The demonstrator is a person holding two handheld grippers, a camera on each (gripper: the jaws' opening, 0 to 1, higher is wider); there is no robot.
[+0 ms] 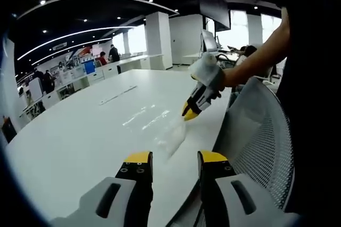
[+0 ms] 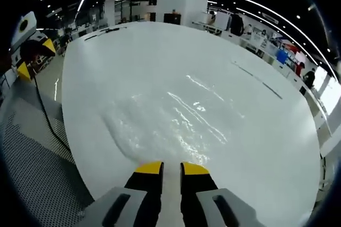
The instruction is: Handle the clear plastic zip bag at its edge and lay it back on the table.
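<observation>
Bag [image 2: 176,120] is lying flat on the white table [image 2: 266,147], at twelve o'clock from the right gripper [image 2: 171,169], which is pinching its near edge with almost-closed jaws, while the left gripper [image 1: 175,157] is hanging open and empty; release likely comes next.

The zip bag [image 2: 170,120] lies on the table [image 2: 266,147] beside a mesh chair [image 1: 261,147].
</observation>
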